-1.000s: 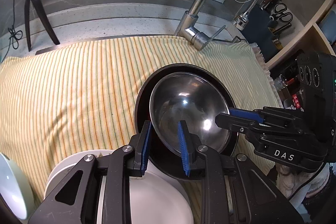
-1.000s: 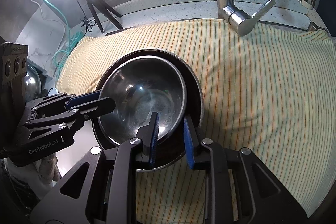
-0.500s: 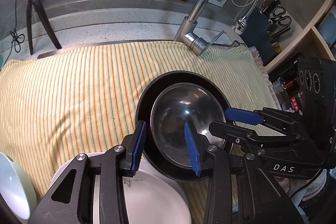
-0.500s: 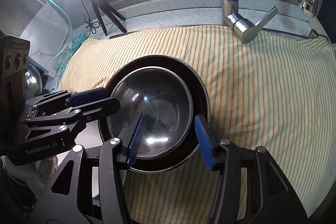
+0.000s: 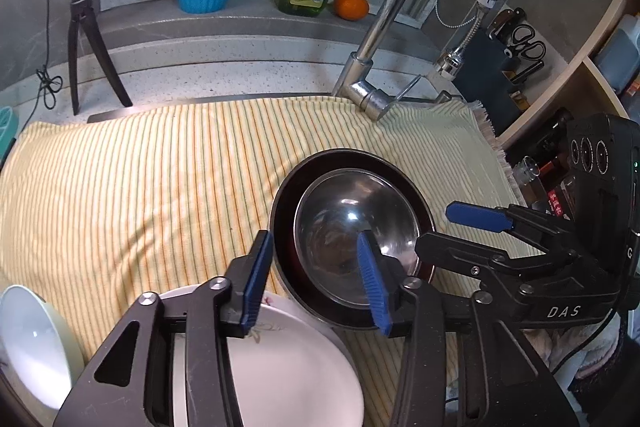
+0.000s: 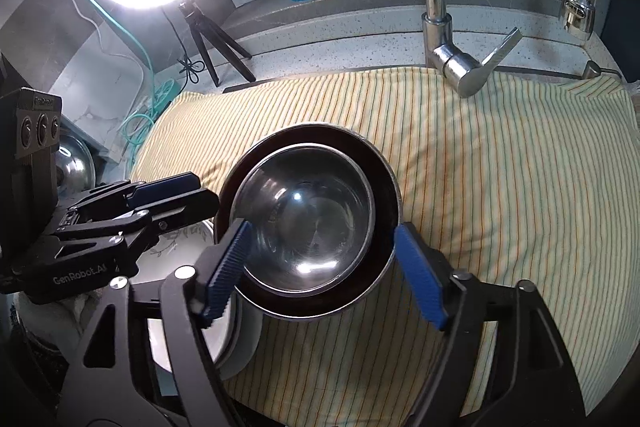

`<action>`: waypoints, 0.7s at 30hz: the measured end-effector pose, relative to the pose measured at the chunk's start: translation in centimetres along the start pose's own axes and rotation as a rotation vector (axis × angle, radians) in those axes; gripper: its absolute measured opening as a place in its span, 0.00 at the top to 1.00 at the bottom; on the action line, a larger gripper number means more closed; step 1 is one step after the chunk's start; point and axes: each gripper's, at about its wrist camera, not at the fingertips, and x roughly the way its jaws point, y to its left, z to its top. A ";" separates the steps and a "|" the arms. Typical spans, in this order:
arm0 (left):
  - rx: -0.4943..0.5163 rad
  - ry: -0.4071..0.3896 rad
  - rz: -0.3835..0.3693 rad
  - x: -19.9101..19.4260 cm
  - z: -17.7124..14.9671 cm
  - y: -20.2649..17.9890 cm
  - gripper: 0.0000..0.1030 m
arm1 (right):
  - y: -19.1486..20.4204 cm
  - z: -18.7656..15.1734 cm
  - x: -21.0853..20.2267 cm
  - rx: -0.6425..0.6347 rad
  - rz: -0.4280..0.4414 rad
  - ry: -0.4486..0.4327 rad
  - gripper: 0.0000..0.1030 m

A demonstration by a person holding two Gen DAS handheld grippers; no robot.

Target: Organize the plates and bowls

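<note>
**Nesting bowls sit free on the striped cloth**

Resting mouth-up on the yellow striped cloth point(image 6: 500, 195), the steel bowl point(image 6: 308, 227) sits inside a larger dark bowl point(image 6: 384, 183), both round, so neither has a long axis to speak of; their openings face straight up toward the two cameras. The steel one lies off-centre in the dark one, crowded toward its near-left wall as the right wrist view has it.

The left gripper point(image 5: 316, 283) has just been opening, and its jaws now stand apart, straddling the near rim of the pair without pressing on it. The right gripper point(image 6: 324, 271) has also just been opening; its blue pads are spread wide, either side of the bowls' near edge, clear of the metal.

A white plate point(image 5: 288, 363) lies just beside the dark bowl, under the left gripper, and a pale bowl point(image 5: 32, 343) lies tilted at the left view's edge. Behind the cloth rises the tap point(image 6: 440, 27).
</note>
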 end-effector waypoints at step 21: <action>-0.141 -0.024 0.048 -4.9 -4.5 5.5 0.37 | 5.2 -1.4 -1.3 -0.046 0.013 -0.028 0.13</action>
